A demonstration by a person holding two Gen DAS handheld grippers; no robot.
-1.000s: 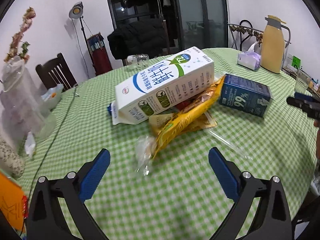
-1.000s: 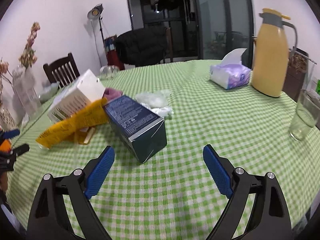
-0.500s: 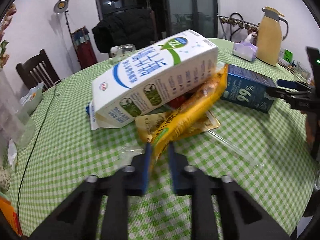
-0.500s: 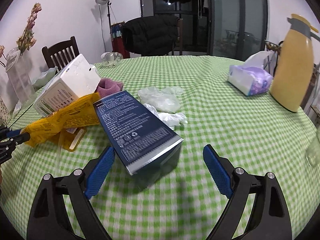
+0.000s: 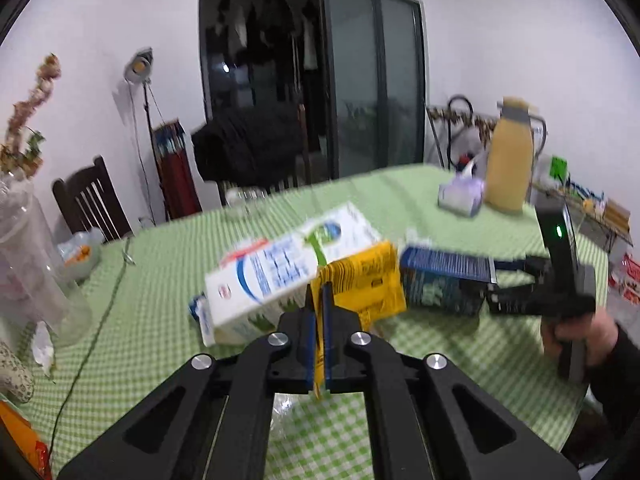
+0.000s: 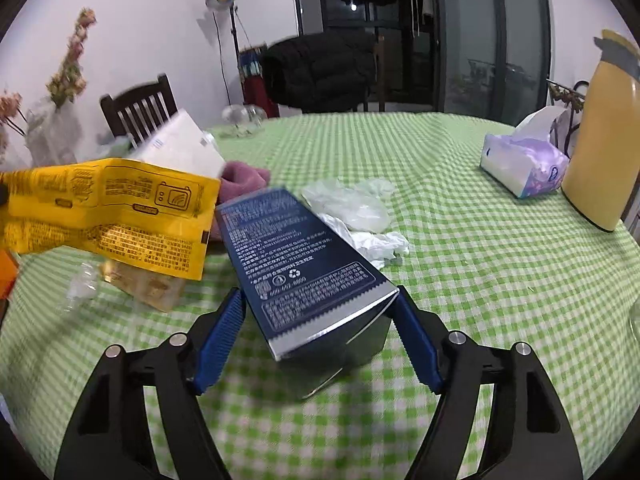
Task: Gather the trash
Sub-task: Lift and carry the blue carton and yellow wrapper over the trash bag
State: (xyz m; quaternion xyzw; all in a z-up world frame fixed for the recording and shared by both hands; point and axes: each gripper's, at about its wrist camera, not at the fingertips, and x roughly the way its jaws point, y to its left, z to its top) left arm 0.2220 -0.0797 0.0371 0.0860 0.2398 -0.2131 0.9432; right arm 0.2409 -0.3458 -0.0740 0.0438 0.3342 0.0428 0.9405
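The left gripper has its blue fingers pressed together on the near end of the crinkled yellow plastic snack wrapper. From there the wrapper runs away from the fingers toward the middle of the round worktop in its green-and-white checked cloth. In the right wrist view its printed length hangs clear of the cloth, passing in front of the white milk carton with blue lettering, which lies on its side.

The right gripper is the nearer hand to the dark blue rectangular cardboard box. The box lies flat on the cloth, with its long axis running away from the fingers and slanting toward the far left. Its near short end, edged in silver, sits between the two blue pads. The right gripper's jaws have just been closing, with this end of the box between them. The pad on the right seems to meet the box's corner, while the one on the left shows a thin gap, so I judge the grip not yet made. Because the box is skewed across the span, the fingers will likely catch it corner to corner rather than face to face, and it may twist as they close.

Crumpled white plastic film lies just beyond the box, toward the worktop's centre.
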